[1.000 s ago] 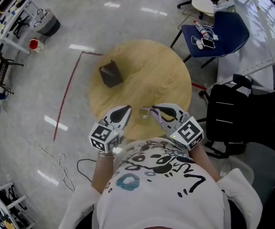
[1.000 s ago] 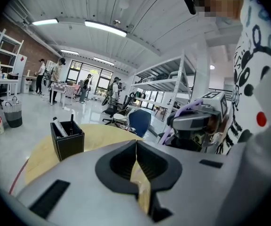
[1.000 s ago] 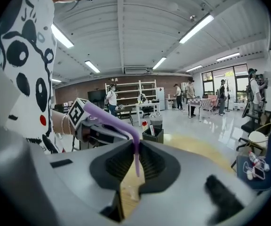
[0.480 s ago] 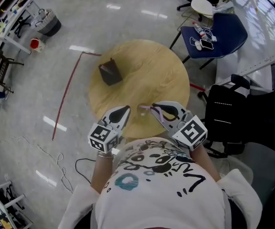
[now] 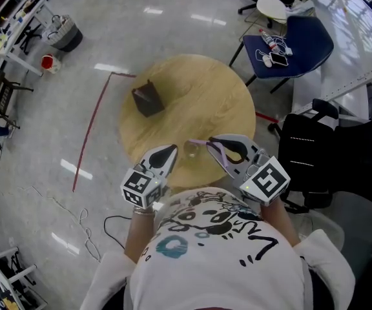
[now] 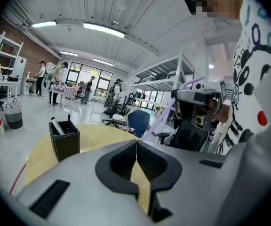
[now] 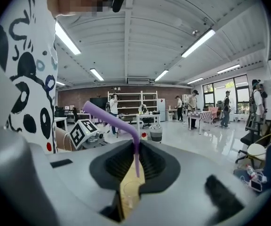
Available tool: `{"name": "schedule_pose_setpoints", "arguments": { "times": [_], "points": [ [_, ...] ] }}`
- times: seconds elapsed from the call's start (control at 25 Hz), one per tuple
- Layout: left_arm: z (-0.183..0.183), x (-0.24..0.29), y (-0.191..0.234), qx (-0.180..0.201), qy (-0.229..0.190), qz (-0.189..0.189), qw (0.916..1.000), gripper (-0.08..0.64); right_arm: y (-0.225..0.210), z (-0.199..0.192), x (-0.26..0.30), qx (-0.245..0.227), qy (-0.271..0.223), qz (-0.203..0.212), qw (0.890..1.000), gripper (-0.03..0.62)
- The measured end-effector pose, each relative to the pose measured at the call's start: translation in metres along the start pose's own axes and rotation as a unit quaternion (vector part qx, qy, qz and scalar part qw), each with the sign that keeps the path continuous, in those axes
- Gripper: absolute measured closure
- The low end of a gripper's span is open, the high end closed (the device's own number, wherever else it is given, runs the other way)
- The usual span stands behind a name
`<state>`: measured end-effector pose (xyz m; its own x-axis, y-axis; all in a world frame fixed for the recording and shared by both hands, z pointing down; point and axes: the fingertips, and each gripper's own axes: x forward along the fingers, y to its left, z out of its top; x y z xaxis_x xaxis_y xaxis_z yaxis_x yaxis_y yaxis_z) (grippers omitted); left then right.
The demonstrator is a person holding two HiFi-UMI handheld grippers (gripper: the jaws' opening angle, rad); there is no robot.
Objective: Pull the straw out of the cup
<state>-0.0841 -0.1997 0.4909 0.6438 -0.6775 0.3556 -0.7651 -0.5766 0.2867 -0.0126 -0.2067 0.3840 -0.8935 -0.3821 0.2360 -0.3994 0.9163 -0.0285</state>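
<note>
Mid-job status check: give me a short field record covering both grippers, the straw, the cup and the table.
left gripper: jaws together, empty
right gripper: jaws shut on straw
straw: purple, bent top; lower end at cup rim, fully out unclear
cup: clear, upright, at near table edge between grippers
table: round, wooden
other: black pen holder on far side

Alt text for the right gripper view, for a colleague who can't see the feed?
The right gripper has its jaws closed on a purple bendy straw, whose upper part angles up and left. Below the jaws, a strip of wooden table and a faint clear cup show; behind is a bright workshop with people standing.
</note>
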Motion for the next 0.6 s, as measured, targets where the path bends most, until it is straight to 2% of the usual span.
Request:
{"name": "schedule_pose_setpoints", "arguments": {
  "times": [0.2,0.6],
  "points": [
    [0.002,0.001,-0.002,0.003,0.000,-0.002,1.0000,0.543,-0.008,0.009,-0.007,0.000,-0.010,-0.013,1.000,0.543],
    [0.002,0.000,0.003,0.003,-0.003,0.000,1.0000,0.543,-0.027,-0.002,-0.016,0.000,0.006,-0.045,0.999,0.543]
  ]
}}
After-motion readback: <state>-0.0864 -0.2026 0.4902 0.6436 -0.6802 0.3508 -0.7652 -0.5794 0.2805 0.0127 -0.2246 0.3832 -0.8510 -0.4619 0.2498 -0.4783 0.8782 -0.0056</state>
